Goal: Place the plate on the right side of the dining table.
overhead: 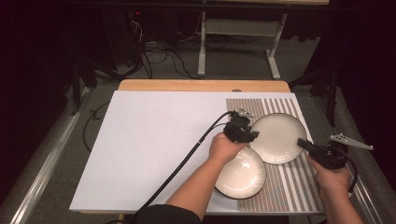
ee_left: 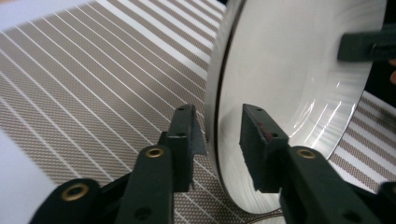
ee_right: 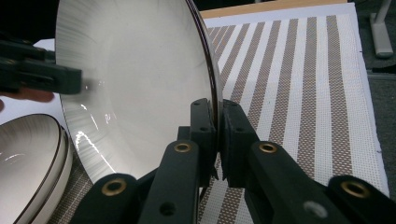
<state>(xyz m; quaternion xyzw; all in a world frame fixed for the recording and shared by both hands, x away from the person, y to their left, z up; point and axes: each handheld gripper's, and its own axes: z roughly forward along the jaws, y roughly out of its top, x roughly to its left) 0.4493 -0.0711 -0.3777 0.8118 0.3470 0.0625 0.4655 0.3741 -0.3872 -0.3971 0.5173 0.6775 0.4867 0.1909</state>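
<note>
A white plate with a dark rim (overhead: 278,137) is held over the striped placemat (overhead: 299,186). My right gripper (ee_right: 217,109) is shut on its rim at the plate's right side (overhead: 303,143). At the opposite side, my left gripper (ee_left: 219,116) straddles the rim with its jaws apart. A gap shows between the pads and the plate (ee_left: 289,70), so they do not press on it. In the high view this gripper (overhead: 252,133) sits at the plate's left edge. A second, similar plate (overhead: 240,175) lies on the mat nearer the person, partly under the left hand.
The placemat covers the right part of a white board (overhead: 154,149) on a wooden table. The table's right edge lies close to the right hand. Cables trail from both grippers. Beyond the far edge are the floor, cables and a table frame (overhead: 243,28).
</note>
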